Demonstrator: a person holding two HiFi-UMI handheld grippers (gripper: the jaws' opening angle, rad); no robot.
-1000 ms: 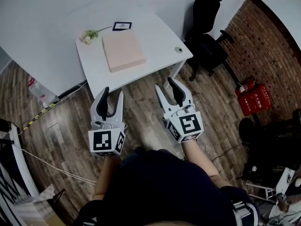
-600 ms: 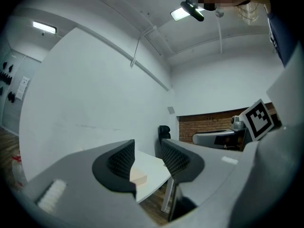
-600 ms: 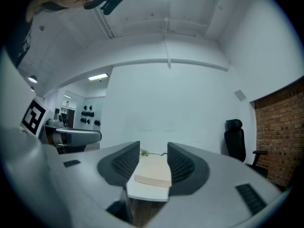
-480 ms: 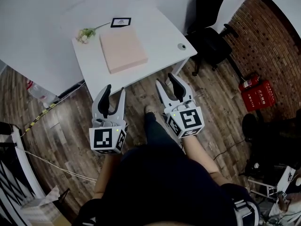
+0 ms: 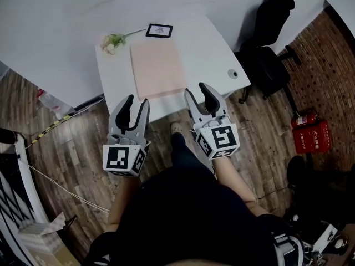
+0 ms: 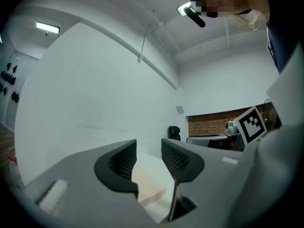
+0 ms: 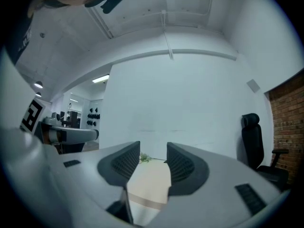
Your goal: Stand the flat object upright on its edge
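A person is standing at the near edge of a white table, seen from above, and is holding a gripper in each hand. A small sprig of flowers is lying at the table's far left corner. Nearer, the left gripper is pointing level at the near edge. Its jaws are standing partly apart and gripping nothing, and the gap is showing only the table top beyond.

A pink slab is lying flat in the middle of the table, its long side running away from the person. Its near end is close to the table edge, and neither gripper is touching it. A dark-framed card is sitting just past its far end.

The right gripper is pointing level over the near edge, beside the slab's near right corner. Its jaws are likewise spread partway and empty.

Further right, a small round disc is resting near the table's right edge. A black chair is standing on the wooden floor beyond that, with a red box at the far right
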